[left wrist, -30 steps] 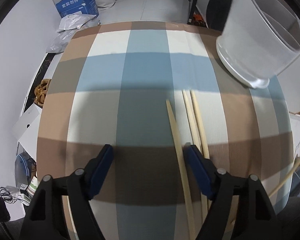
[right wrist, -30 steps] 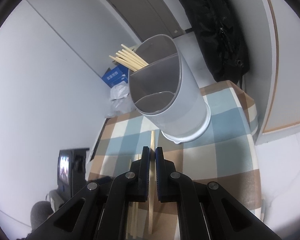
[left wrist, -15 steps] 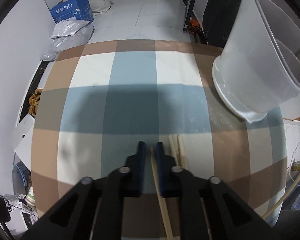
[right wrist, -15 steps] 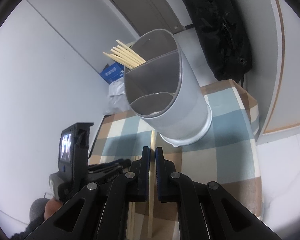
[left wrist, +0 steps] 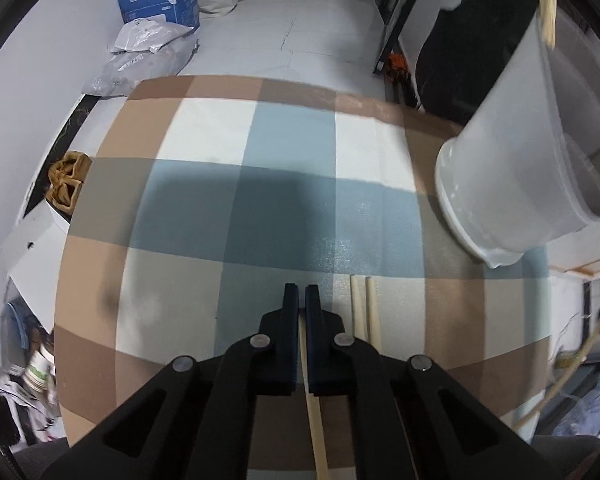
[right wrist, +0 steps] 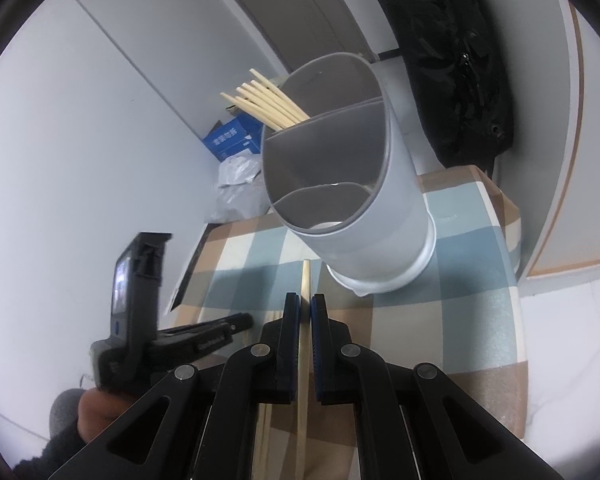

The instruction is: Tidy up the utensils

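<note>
While the right gripper (right wrist: 305, 309) pinches 1 chopstick (right wrist: 305, 288) near the holder (right wrist: 364, 216), the left gripper (left wrist: 301, 300) has just closed on another chopstick (left wrist: 314, 420)

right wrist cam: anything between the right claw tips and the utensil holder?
Only the held chopstick, jutting from the right claw toward the holder, over bare checked cloth. Shows in the right wrist view.
</note>
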Motion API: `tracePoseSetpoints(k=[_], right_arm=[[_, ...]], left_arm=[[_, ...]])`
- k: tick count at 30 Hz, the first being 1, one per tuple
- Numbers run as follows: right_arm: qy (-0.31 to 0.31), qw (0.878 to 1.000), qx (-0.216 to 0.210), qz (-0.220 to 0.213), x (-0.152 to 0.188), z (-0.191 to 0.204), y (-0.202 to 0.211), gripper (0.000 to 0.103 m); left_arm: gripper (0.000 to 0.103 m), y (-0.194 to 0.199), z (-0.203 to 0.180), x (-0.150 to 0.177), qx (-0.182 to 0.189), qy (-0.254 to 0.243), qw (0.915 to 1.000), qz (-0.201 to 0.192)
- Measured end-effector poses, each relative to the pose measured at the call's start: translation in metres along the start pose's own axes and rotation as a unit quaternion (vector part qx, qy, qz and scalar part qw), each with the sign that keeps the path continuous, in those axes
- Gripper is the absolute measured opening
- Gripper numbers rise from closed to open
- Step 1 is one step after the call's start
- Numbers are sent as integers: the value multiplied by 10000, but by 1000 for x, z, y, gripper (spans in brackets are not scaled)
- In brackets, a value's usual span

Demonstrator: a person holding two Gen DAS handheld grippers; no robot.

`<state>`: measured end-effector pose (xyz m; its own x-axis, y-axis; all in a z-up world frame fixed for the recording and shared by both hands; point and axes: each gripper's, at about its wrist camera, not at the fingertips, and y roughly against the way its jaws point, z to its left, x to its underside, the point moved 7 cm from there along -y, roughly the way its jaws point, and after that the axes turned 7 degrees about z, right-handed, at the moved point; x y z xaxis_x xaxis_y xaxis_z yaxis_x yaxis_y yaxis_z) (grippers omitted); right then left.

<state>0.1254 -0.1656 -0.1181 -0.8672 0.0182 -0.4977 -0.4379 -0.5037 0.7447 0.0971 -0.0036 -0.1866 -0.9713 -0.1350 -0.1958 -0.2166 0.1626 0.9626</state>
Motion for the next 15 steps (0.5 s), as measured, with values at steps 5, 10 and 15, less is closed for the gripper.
tracePoseSetpoints(k=[5,10,15], right_arm=[[112,9999,55,-54,2,7,2,5],[141,9998,57,-98,5,11,5,5],[400,9988,72,-288,9,25,16,5]], left_arm=[[0,37,-14,4,227,-191,9977,-616],[0,77,-24,12,553,-332,9906,-1209],[0,112,-24,18,804,-389,9775,-1913]])
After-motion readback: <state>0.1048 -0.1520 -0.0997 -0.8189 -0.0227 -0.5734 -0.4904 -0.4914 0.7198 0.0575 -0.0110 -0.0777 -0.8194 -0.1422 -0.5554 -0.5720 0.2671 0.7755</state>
